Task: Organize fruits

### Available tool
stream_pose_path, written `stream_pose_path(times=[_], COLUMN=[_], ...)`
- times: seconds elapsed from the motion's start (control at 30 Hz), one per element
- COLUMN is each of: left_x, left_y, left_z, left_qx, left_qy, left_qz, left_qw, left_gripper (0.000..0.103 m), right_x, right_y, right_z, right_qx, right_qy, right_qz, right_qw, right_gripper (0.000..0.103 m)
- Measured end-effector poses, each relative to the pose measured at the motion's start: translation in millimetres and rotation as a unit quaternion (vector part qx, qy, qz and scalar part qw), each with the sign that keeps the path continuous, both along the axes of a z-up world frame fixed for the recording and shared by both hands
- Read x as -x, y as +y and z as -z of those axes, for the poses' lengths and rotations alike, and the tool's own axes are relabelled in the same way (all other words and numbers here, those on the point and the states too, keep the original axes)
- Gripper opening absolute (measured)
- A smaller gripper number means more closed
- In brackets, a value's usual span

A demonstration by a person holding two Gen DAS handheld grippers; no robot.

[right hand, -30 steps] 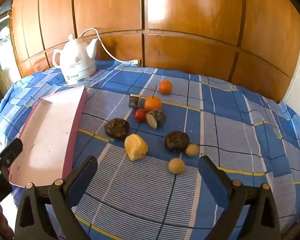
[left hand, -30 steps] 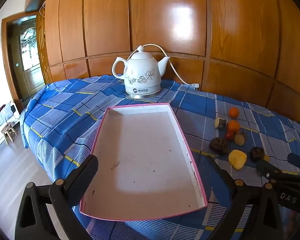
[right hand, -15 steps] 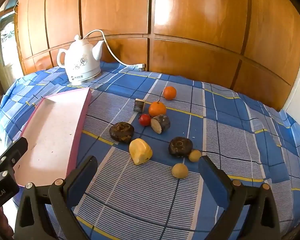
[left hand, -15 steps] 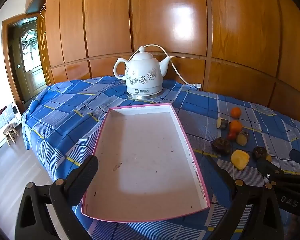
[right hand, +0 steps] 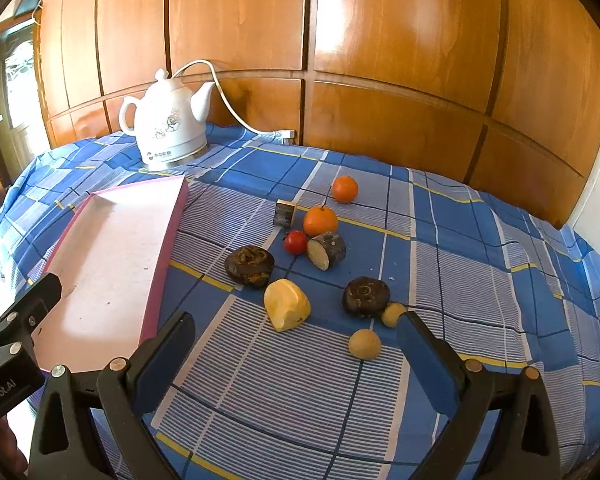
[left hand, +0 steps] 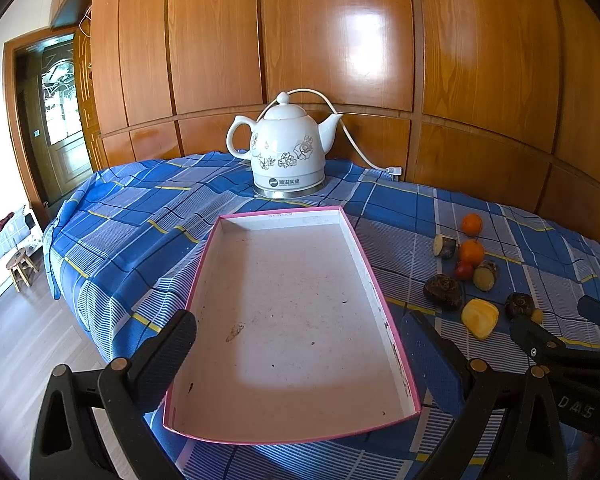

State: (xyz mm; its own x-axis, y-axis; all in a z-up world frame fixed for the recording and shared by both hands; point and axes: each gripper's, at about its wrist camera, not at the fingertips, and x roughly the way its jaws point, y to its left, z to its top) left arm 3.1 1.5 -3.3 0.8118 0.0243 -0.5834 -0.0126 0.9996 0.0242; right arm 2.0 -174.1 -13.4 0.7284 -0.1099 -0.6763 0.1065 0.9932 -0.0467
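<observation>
We are standing at the start of the sorting: the pink-rimmed tray (left hand: 388, 320) is lying bare on the worktop (right hand: 460, 240), and the fruits are sitting loose just beside its right edge. We are judging that the yellow piece (right hand: 286, 304) comes first, so the right tool (right hand: 296, 334) needs lowering onto it. Both tools are gaping wide and gripping nothing, touching nothing. The left tool (left hand: 298, 332) is hovering over the tray's near end, the right one above the striped cloth before the fruit.
</observation>
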Motion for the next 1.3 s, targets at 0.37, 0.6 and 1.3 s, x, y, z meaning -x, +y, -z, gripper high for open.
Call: stream_pose_path(times=[0.37, 0.6, 1.3], left_x=[1, 2, 4], left_y=[-1, -1, 0], left_z=[0, -1, -2], left_qx=[-0.001, -0.001, 0.007], left_qy=[-0.002, -0.003, -0.003], left_qz=[0.000, -0.001, 0.000], left_qw=[1.0000, 1.0000, 1.0000], left_gripper=[0.103, 0.103, 0.103], right_x=[1, 1, 6], right_y=[0, 0, 5], right_z=[-2, -1, -12], right_qx=[0.000, 0.001, 0.021], right_qy=[-0.002, -0.002, -0.027], right_qz=[0.000, 0.000, 0.002], right_qw=[1.000, 1.000, 0.999], right_gripper=[0.102, 0.102, 0.102])
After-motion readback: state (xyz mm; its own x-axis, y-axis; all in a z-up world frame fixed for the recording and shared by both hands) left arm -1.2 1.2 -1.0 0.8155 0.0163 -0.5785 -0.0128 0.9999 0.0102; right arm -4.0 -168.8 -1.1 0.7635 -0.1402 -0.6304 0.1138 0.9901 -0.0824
